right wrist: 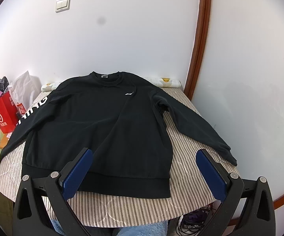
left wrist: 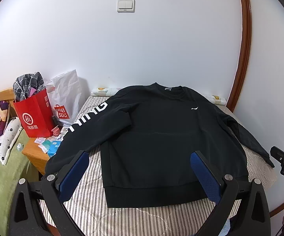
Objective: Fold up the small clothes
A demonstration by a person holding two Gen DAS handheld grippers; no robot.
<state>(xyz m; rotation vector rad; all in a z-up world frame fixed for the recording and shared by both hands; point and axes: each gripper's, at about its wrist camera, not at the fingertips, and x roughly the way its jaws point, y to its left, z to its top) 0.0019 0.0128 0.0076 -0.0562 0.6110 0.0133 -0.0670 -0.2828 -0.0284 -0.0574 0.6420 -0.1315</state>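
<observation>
Black sweatshirt (left wrist: pixel 161 137) lies flat, front up, sleeves spread on the striped bench (right wrist: pixel 191 147), ready for folding, while left tongs (left wrist: pixel 140 173) and right tongs (right wrist: pixel 144 172) hover wide and empty.

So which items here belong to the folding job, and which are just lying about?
Job:
- black sweatshirt, spread flat
- striped cover beneath it
- left tongs, right tongs, both open, empty

Lying about:
- red bag
- white Miniso bag
- light switch
</observation>
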